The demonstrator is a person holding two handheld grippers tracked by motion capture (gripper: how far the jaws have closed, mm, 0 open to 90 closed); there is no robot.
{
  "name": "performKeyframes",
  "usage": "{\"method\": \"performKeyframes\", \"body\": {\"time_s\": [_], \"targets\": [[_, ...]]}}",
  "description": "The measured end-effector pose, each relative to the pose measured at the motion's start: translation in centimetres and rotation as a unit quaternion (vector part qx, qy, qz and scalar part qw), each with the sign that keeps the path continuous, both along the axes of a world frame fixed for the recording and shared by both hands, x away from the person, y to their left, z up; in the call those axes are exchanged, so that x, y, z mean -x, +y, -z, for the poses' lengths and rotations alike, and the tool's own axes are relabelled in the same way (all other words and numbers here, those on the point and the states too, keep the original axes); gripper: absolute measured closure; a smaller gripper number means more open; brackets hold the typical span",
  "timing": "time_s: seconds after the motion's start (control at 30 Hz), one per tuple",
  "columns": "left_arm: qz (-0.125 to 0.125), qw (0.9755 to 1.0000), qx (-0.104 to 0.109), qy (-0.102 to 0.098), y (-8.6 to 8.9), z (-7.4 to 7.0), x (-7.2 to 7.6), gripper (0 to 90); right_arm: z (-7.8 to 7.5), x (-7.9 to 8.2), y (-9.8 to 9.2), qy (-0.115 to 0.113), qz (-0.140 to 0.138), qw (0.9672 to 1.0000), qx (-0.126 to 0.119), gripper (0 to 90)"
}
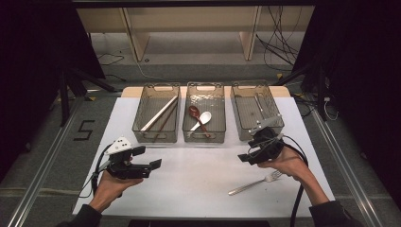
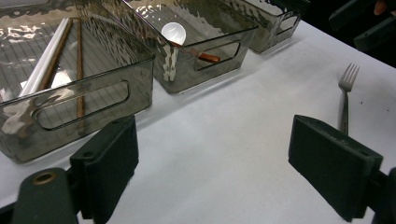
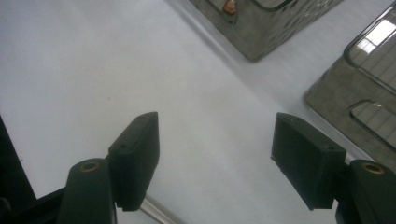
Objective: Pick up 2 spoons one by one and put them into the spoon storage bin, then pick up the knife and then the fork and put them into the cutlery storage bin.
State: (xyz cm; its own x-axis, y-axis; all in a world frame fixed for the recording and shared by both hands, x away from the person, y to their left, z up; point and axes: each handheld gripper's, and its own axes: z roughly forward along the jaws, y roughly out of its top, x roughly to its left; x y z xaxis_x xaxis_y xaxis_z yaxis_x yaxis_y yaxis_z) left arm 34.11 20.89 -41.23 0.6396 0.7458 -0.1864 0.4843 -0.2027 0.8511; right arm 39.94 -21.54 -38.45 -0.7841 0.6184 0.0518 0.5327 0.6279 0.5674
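The fork (image 1: 255, 182) lies flat on the white surface (image 1: 198, 189), tines toward the person's right hand, just beside and below the right claw (image 1: 246, 157). That claw hangs over the surface with its jaws spread wide and nothing between them; in the right gripper view only bare surface lies between its pads (image 3: 135, 158), with a sliver of metal at the bottom edge. The right hand (image 1: 288, 165) grips it from behind, forearm entering from the lower right, claw aimed leftward. The left claw (image 1: 149, 158) is also wide open and empty, held level by the left hand (image 1: 111, 182), pointing right toward the fork (image 2: 345, 100). Beyond stand three clear bins: chopsticks (image 1: 158, 113) in the left, spoons (image 1: 198, 118) in the middle bin (image 1: 204, 137).
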Motion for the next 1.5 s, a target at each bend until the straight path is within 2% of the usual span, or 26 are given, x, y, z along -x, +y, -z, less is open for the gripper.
{"method": "performKeyframes", "body": {"time_s": [0.27,0.5,0.87,0.97,1.27,1.5], "targets": [[-0.003,1.0000,-0.001,0.002,0.1,0.0,-0.1,15.3,1.3,0.6,0.2,0.021,-0.015,0.9995,0.020,32.7],[-0.006,1.0000,0.001,0.004,0.2,0.2,-0.4,15.3,2.7,1.0,0.3,0.041,-0.031,0.9973,0.052,32.7],[-0.007,1.0000,0.001,0.000,0.3,0.0,-0.1,15.3,4.3,2.4,0.3,0.073,-0.068,0.9911,0.089,34.0],[-0.007,1.0000,0.002,0.001,0.3,0.0,-0.2,15.3,4.8,2.5,0.3,0.074,-0.073,0.9889,0.106,34.8],[-0.005,1.0000,0.001,0.001,0.3,0.0,0.0,15.3,5.6,2.8,0.1,0.080,-0.083,0.9850,0.129,37.8],[-0.002,1.0000,-0.003,-0.002,0.1,-0.1,0.2,15.3,6.2,3.2,0.2,0.084,-0.100,0.9796,0.153,40.1]]}}
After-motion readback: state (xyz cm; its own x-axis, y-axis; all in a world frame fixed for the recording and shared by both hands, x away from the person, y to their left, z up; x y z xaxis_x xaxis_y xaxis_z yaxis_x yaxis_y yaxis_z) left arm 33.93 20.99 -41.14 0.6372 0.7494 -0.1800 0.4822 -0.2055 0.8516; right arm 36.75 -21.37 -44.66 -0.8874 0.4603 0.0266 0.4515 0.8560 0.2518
